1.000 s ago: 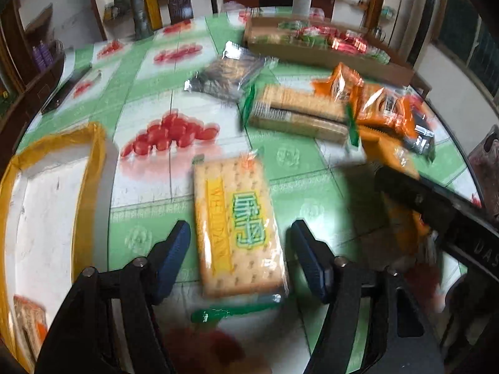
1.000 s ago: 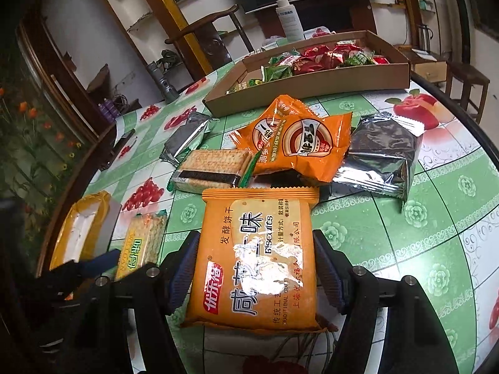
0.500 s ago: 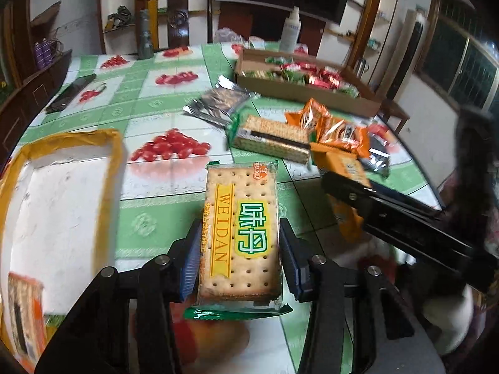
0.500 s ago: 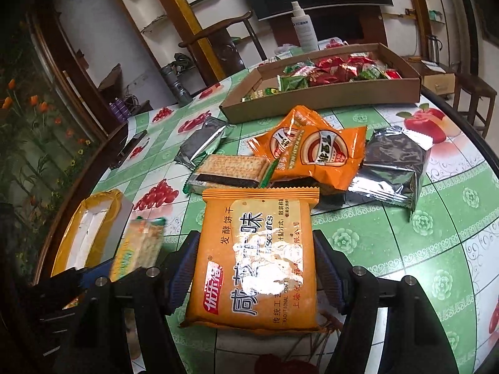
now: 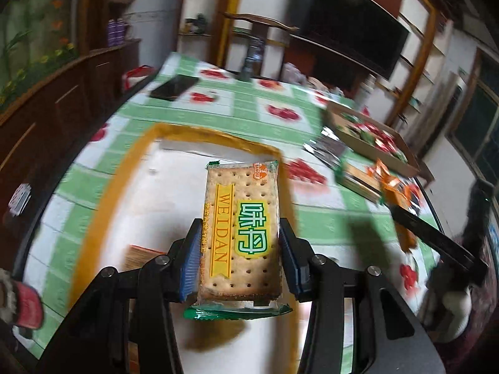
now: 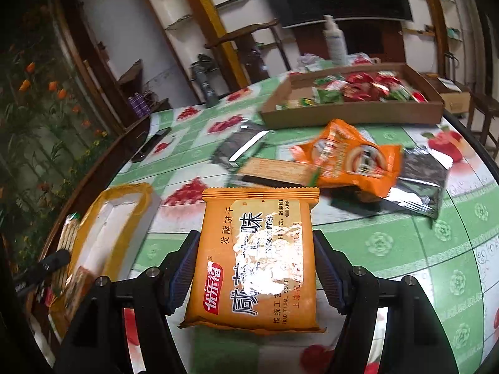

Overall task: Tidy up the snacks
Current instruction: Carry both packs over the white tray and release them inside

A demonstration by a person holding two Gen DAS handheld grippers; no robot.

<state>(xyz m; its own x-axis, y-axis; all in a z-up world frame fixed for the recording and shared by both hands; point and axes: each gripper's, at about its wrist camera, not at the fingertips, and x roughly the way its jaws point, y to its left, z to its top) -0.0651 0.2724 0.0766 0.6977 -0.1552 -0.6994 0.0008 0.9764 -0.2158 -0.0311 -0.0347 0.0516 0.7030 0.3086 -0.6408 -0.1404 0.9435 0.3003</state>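
My left gripper [image 5: 238, 257] is shut on a clear WEIDAN cracker pack [image 5: 241, 227] and holds it in the air over the yellow-rimmed white box [image 5: 103, 205]. That box also shows in the right wrist view [image 6: 93, 215], with the cracker pack [image 6: 67, 233] above its left side. My right gripper [image 6: 255, 268] is shut on a flat orange biscuit pack [image 6: 255, 249], held above the green tablecloth.
A brown cardboard tray [image 6: 352, 113] of small red and green snacks stands at the back. Orange snack bags [image 6: 349, 159], a sandwich cracker pack [image 6: 277, 171] and silver-black packets [image 6: 421, 184] lie mid-table. A phone [image 5: 173, 87] lies at the far left. One pack [image 5: 140, 257] lies in the box.
My left gripper closed on the cracker pack, lifted it off the table and swung left over the yellow-rimmed box. My right gripper lifted the orange biscuit pack a little and moved it left.
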